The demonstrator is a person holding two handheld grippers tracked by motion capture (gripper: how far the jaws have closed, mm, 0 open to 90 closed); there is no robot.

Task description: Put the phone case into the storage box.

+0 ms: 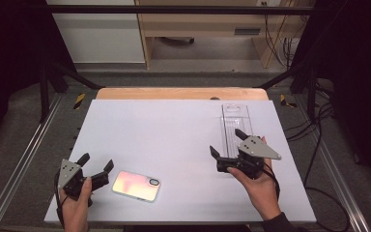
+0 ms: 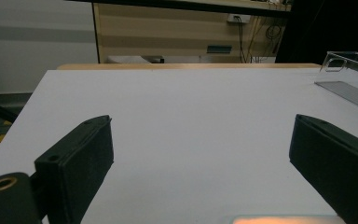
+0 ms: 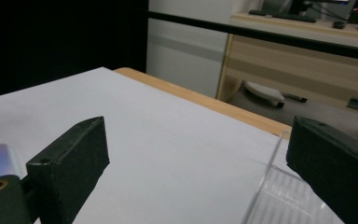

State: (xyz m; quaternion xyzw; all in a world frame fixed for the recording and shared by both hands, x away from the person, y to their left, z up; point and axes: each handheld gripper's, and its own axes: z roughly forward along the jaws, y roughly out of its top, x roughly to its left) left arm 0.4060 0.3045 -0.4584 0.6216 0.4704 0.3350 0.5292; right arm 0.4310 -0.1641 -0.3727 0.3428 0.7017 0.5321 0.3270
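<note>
Both your grippers are spread wide and hold nothing. The phone [image 1: 136, 185] lies flat at five o'clock from your left gripper [image 1: 96, 162]. The clear case [image 1: 236, 130] sits by your right gripper [image 1: 228, 141]. Come down slowly and pinch the phone's long edges.

phone [image 1: 136, 185]: glossy iridescent back | box [image 1: 236, 126]: clear smooth plastic | table [image 1: 174, 135]: matt white

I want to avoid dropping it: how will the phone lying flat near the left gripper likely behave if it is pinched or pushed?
The phone looks stiff, a thin flat slab, so it should not flex. Its glossy back reflects light, so it is probably slippery and may slide on the smooth white table. Lying flat, it is unlikely to roll or tip.
</note>
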